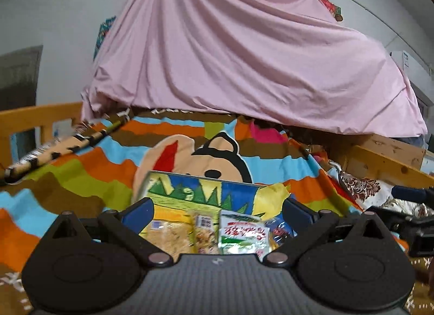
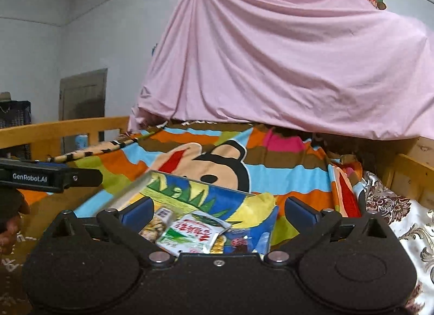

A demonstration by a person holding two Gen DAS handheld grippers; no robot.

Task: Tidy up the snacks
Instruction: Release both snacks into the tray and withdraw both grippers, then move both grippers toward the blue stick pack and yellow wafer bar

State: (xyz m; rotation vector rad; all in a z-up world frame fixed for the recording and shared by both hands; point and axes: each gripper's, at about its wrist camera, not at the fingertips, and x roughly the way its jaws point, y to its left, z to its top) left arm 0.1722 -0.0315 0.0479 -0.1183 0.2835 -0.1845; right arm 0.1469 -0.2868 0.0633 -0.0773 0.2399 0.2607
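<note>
Snack packets (image 2: 190,233), loose plastic sachets in green, yellow and blue, are seen piled in a colourful box (image 2: 206,193) on the bed, just below the right hand-held gripper (image 2: 217,210), whose jaws are spread and empty.

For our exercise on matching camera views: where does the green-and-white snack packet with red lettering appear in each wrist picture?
Left wrist view: the green-and-white snack packet lies low, just right of centre, inside the colourful box.
Right wrist view: the same packet lies low, left of centre, tilted, in that box.
Shared landmark: the cartoon bear face on the blanket, just beyond the box.
</note>
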